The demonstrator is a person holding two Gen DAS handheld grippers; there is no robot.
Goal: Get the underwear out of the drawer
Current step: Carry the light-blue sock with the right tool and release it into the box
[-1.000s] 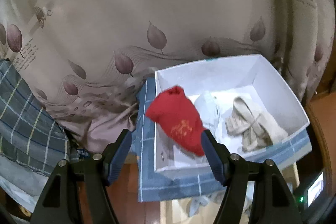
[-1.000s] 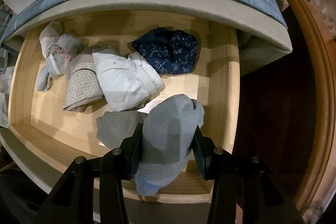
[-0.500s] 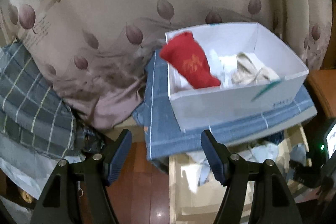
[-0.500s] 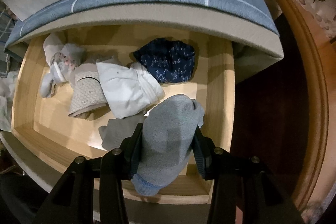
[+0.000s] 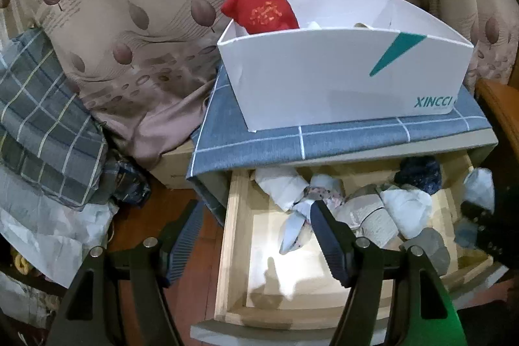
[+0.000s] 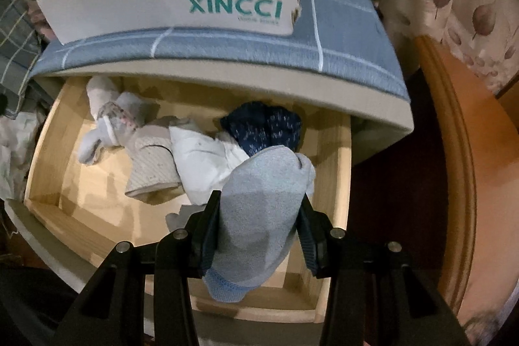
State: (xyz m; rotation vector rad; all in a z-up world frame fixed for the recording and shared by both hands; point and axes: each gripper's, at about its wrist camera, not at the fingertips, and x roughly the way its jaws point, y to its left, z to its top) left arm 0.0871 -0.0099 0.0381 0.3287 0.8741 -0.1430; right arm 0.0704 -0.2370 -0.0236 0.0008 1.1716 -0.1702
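The open wooden drawer (image 5: 233, 235) (image 6: 337, 171) holds several folded underwear: a white piece (image 6: 204, 161), a navy dotted one (image 6: 262, 125), a beige patterned one (image 6: 152, 167) and a pale floral one (image 6: 113, 119). My right gripper (image 6: 259, 216) is shut on a grey underwear (image 6: 259, 203) and holds it above the drawer's front right. My left gripper (image 5: 254, 232) is open and empty, above the drawer's left edge. A red underwear (image 5: 262, 12) sticks out of the white XINCCI box (image 5: 324, 86) on top of the cabinet.
A blue checked cloth (image 5: 324, 138) covers the cabinet top under the box. A leaf-print curtain (image 5: 129, 5) hangs behind. Plaid bedding (image 5: 42, 132) lies at the left. An orange wooden frame (image 6: 454, 151) runs along the right.
My left gripper has let go of the red underwear in the box and dropped back and down to the drawer. My right gripper has lifted the grey underwear higher above the drawer.
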